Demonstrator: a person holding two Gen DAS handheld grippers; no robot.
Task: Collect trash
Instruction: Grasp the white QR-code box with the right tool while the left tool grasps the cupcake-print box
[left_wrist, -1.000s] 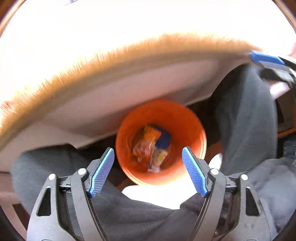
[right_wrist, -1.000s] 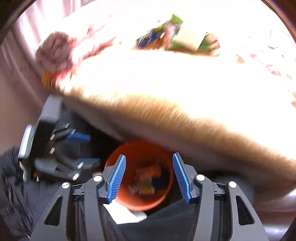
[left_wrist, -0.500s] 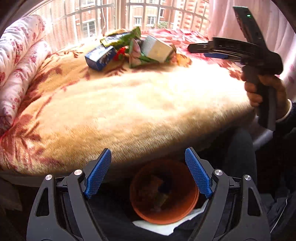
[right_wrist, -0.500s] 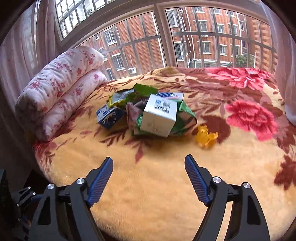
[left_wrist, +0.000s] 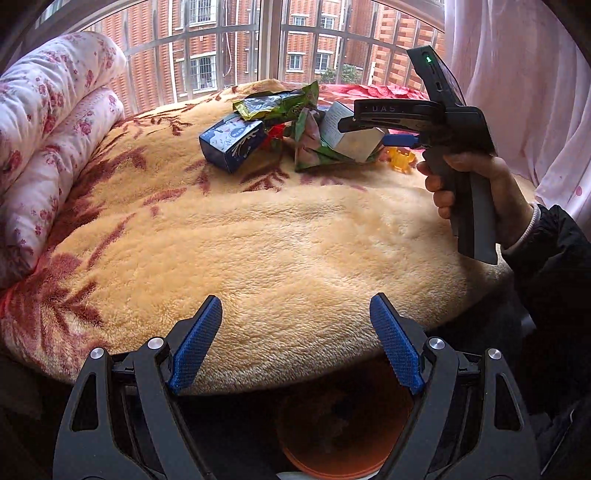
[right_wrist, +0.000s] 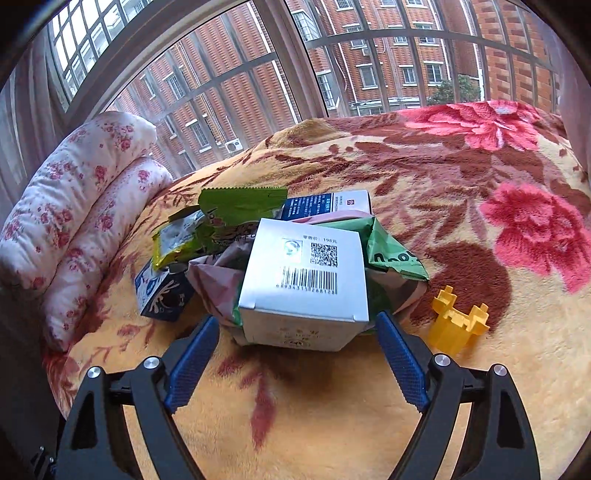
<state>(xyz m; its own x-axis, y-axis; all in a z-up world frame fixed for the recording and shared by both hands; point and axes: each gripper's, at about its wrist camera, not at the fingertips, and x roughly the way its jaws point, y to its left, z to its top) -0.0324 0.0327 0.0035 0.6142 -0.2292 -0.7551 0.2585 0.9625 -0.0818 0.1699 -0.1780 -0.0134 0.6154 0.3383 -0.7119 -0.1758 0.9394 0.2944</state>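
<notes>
The white carton lies near the middle of the blanket, propped on a green wrapper with a blue box at its 9 o'clock and a yellow toy at its 3 o'clock; the right gripper is spread wide and empty, its pads flanking the carton's near corners; closing here could pinch the wrapper too, or skid the carton off the soft pile; the left gripper hangs wide open and empty above the orange bin at 6 o'clock, under the bed's edge; a loose hold risks dropping short.
</notes>
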